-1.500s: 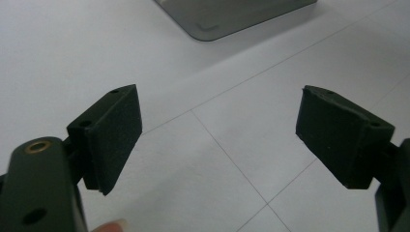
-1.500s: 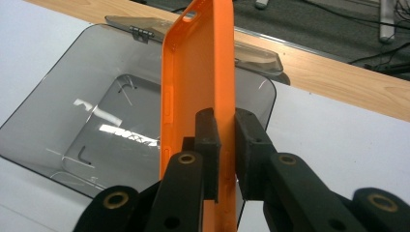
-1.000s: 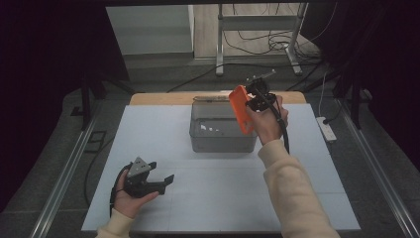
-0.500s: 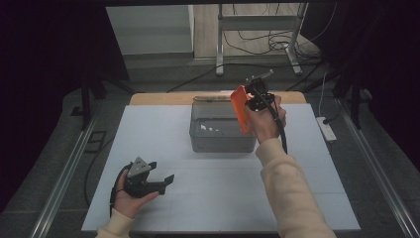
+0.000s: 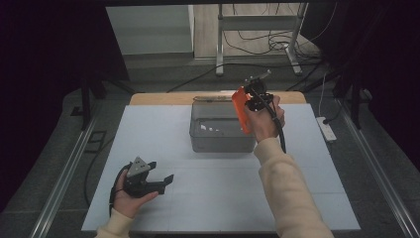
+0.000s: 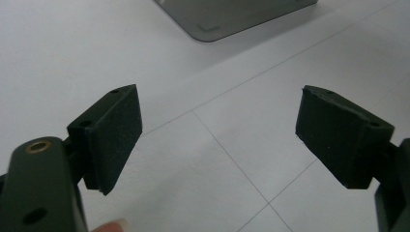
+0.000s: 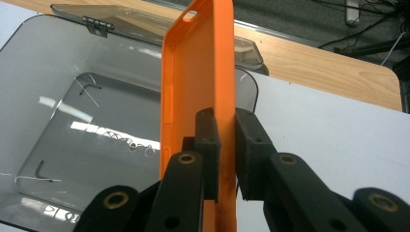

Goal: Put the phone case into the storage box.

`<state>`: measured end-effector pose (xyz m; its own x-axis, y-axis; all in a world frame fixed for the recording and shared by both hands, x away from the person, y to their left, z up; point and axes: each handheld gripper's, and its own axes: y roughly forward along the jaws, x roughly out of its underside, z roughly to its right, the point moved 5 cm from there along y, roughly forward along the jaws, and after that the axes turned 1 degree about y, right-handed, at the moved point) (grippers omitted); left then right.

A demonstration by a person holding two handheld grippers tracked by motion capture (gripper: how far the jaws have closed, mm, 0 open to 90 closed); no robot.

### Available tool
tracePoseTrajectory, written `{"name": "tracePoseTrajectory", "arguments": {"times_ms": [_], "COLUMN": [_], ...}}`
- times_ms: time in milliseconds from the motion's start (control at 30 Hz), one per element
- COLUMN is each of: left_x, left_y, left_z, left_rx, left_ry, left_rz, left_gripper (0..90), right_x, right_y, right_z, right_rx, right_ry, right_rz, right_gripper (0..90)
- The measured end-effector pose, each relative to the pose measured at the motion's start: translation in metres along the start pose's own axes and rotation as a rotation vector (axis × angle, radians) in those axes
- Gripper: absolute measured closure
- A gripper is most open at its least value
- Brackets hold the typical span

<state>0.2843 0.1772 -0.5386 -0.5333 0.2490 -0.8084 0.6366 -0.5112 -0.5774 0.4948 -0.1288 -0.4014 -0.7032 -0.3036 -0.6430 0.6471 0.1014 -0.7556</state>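
Observation:
An orange phone case (image 7: 200, 87) stands on edge between the jaws of my right gripper (image 7: 226, 145), which is shut on its side wall. In the high view that case (image 5: 241, 109) hangs over the right end of a clear grey bin (image 5: 218, 130), with the right gripper (image 5: 250, 99) above it. The bin (image 7: 58, 92) has its hinged lid folded back. My left gripper (image 5: 166, 179) rests low on the white table near the front left, held in a hand. Its jaws stand wide apart with nothing between the pads (image 6: 116, 130).
The white table top (image 5: 218, 198) spreads around the bin, with a wooden strip (image 5: 163, 97) along its far edge. A power strip (image 5: 327, 128) lies on the floor to the right. Cables and a metal stand sit beyond the table.

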Motion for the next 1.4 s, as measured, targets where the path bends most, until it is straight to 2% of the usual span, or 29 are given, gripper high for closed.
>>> {"name": "tracePoseTrajectory", "arguments": {"times_ms": [967, 1400], "left_x": [0.0, 0.0], "left_y": [0.0, 0.0], "left_z": [0.0, 0.0], "left_rx": [0.0, 0.0], "left_ry": [0.003, 0.005], "left_rz": [0.001, 0.0], "left_gripper": [16.8, 16.8], "right_x": [0.002, 0.006], "right_y": [0.009, 0.015], "right_z": [-0.003, -0.001], "right_rx": [0.026, 0.034], "right_ry": [-0.023, -0.016], "right_rz": [-0.022, -0.033], "right_gripper": [81.3, 81.3]}}
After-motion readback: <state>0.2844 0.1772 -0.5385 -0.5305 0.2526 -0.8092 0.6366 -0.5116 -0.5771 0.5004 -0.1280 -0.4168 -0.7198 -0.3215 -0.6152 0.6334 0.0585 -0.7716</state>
